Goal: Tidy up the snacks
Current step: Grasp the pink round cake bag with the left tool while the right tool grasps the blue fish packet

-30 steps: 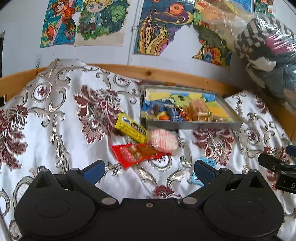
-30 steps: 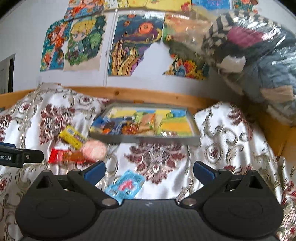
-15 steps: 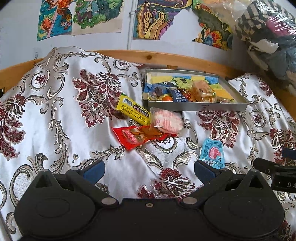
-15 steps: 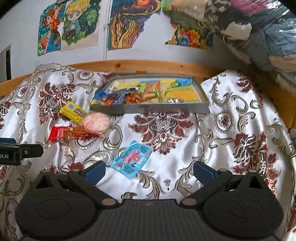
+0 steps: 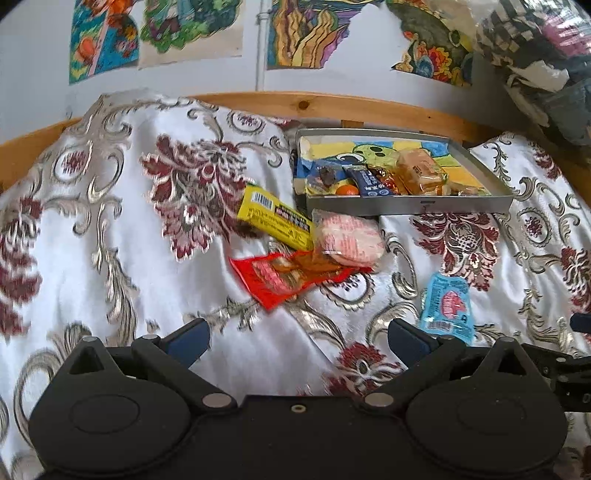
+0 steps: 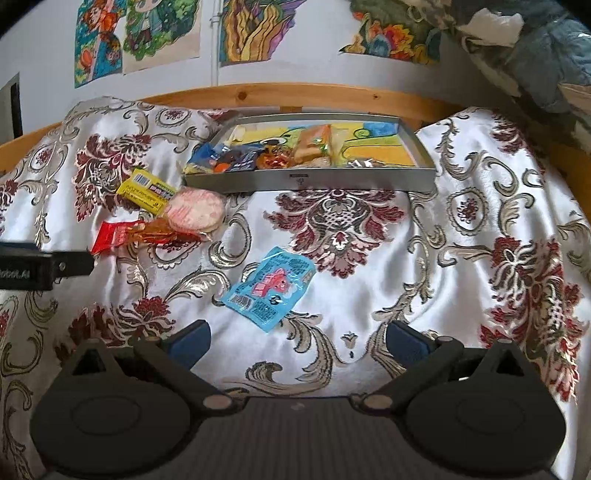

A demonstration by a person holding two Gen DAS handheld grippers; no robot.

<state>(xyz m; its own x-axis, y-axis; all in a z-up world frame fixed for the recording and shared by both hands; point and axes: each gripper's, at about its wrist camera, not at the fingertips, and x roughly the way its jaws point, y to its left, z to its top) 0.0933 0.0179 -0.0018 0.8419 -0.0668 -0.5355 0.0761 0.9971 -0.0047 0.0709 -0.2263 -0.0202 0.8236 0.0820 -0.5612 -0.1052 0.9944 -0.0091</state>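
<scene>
1. Jaws of your left gripper and right gripper are spread wide, holding nothing.
2. Your blue packet lies on the cloth, apart from the tray.
3. Your yellow bar, round pink snack and red packet cluster left of it.

A pale wall carries several colourful drawings and a thin vertical pipe. Below it runs a wooden bed rail. A shiny white cloth with dark red flowers covers the bed. Bagged clothes sit at the right.
</scene>
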